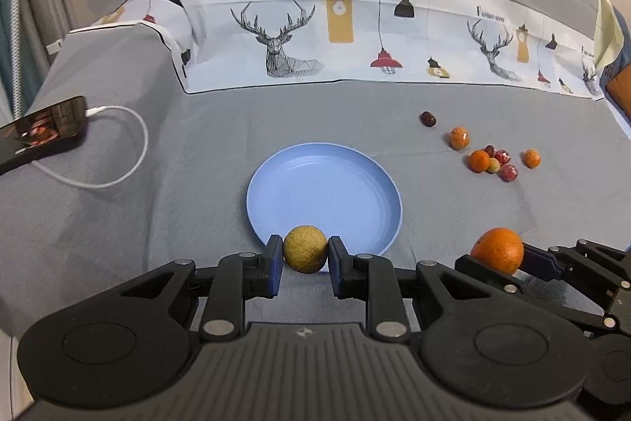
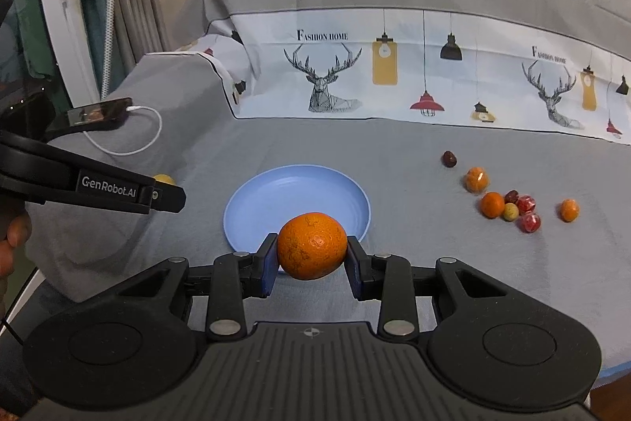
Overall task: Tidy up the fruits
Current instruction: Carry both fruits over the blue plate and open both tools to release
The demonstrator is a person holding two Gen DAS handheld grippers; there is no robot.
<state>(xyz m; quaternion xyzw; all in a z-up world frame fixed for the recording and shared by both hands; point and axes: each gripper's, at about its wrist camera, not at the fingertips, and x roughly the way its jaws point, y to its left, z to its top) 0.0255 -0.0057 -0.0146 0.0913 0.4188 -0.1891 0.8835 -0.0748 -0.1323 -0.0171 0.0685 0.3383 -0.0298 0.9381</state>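
- Two grippers each pinch a fruit, both near the lower edge of a blue plate [image 1: 355, 184] that lies on a grey cloth [image 1: 177, 152].
- In the left wrist view, the left gripper [image 1: 305, 255] has its blue pads pressed on either side of a small round yellow-brown fruit [image 1: 305, 249], at the bottom centre of the frame, just over the plate's near rim.
- In the right wrist view, the right gripper [image 2: 311, 253] is clamped on an orange [image 2: 311, 245], also at the bottom centre, in front of the plate's near rim.
- That same orange shows at the lower right of the left wrist view, held by the other tool.
- Loose fruits [image 2: 512, 208] lie in a cluster at the right of the frame, well apart from the plate: small oranges, a pale yellow one, red wrapped-looking ones and a dark one set a little above the rest.
- A phone [image 1: 43, 129] with a white cable [image 1: 130, 152] plugged in rests at the left of the frame.
- A printed sheet [image 1: 355, 26] with deer and lamps runs across the upper part behind the plate.
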